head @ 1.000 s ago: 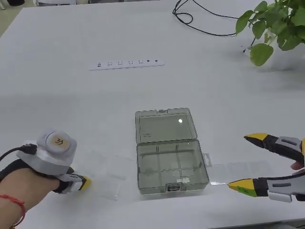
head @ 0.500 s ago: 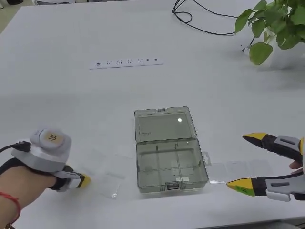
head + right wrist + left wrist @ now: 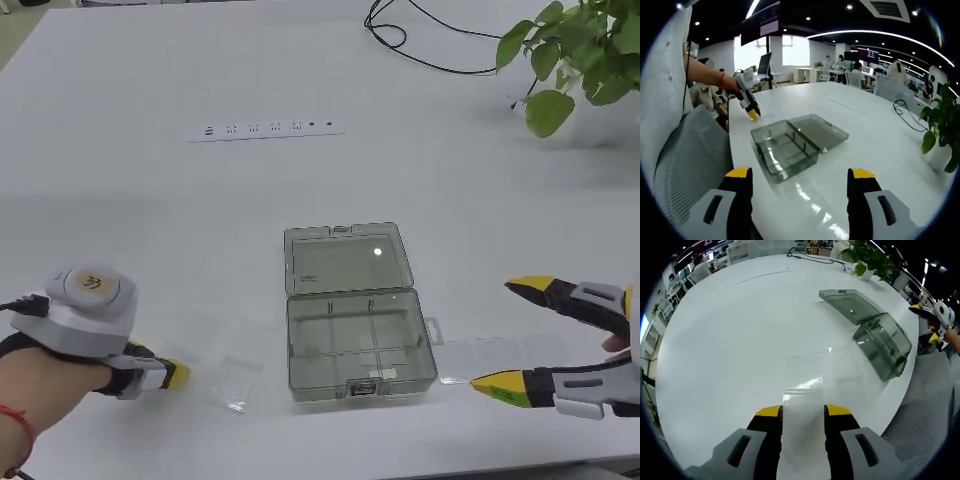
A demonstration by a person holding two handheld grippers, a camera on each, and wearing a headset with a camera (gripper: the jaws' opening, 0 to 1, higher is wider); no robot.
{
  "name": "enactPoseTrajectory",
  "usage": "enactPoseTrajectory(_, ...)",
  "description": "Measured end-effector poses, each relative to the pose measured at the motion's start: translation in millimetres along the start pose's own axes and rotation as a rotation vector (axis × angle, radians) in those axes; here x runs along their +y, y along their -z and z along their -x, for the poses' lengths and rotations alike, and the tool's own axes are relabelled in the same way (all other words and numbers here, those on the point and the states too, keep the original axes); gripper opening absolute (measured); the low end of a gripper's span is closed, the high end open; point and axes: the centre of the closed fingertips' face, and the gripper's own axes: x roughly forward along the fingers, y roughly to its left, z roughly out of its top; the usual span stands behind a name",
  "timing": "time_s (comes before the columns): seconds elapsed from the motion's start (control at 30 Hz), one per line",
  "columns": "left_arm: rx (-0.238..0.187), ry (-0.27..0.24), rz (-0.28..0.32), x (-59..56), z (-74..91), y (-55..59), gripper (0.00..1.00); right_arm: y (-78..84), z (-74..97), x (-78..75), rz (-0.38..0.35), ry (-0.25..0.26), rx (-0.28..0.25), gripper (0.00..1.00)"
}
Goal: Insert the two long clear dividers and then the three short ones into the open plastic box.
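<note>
Surface: a white table (image 3: 150, 220) is seen, carrying a power strip (image 3: 265, 131), a black cable (image 3: 420, 45) and a potted plant (image 3: 575, 50); a lit office is shown behind it.
Box: the open plastic box (image 3: 360, 345) lies between both claws, its lid laid flat.
Left gripper (image 3: 803, 412): jaws narrowly parted, nothing held; one clear divider (image 3: 802, 395) lies flat just ahead.
Right gripper (image 3: 512, 334): jaws spread wide, empty; more dividers (image 3: 500, 355) lie at its tips, beside the box.
Left hand (image 3: 40, 385): held low, claw aimed boxward.
</note>
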Motion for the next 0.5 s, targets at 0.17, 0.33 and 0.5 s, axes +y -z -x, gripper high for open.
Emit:
enactPoseTrajectory(0.17, -0.046, 0.019, 0.05, -3.2, 6.3, -4.3, 0.31, -3.1, 0.1, 0.9, -0.014, 0.001, -0.01, 0.77)
enactPoseTrajectory(0.33, -0.098, 0.043, 0.095, -8.5, 14.9, -11.3, 0.31, -13.0, 0.4, 3.5, -0.025, 0.004, -0.03, 0.75)
enactPoseTrajectory(0.5, -0.155, 0.068, 0.121, -16.4, 23.9, -21.8, 0.31, -27.2, 0.9, 2.8, -0.045, 0.013, -0.064, 0.72)
